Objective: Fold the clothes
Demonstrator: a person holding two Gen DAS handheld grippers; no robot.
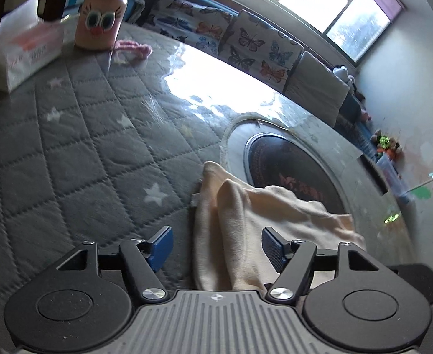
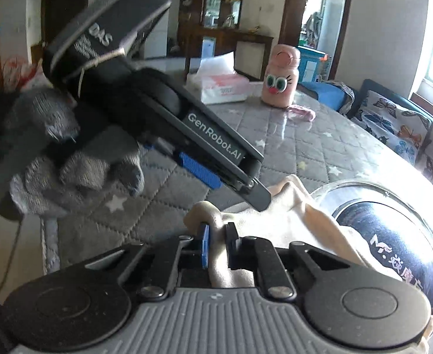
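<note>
A cream cloth [image 1: 245, 221] lies bunched on the grey quilted table cover [image 1: 69, 153], partly over a round dark hotplate [image 1: 293, 159]. My left gripper [image 1: 216, 246] is open, its blue pads on either side of the cloth's near fold, not pinching it. In the right wrist view my right gripper [image 2: 217, 246] is shut on a ridge of the cloth [image 2: 290, 218]. The left gripper [image 2: 231, 174], held by a grey-gloved hand [image 2: 69, 159], hovers over the cloth just ahead of it.
A pink bottle with cartoon eyes [image 1: 103, 14], a tissue pack [image 1: 19, 50] and a pink cord [image 1: 136, 48] stand at the table's far side. Butterfly cushions [image 1: 245, 38] line a bench under the window. The glass-ringed hotplate [image 2: 393, 236] lies right of the cloth.
</note>
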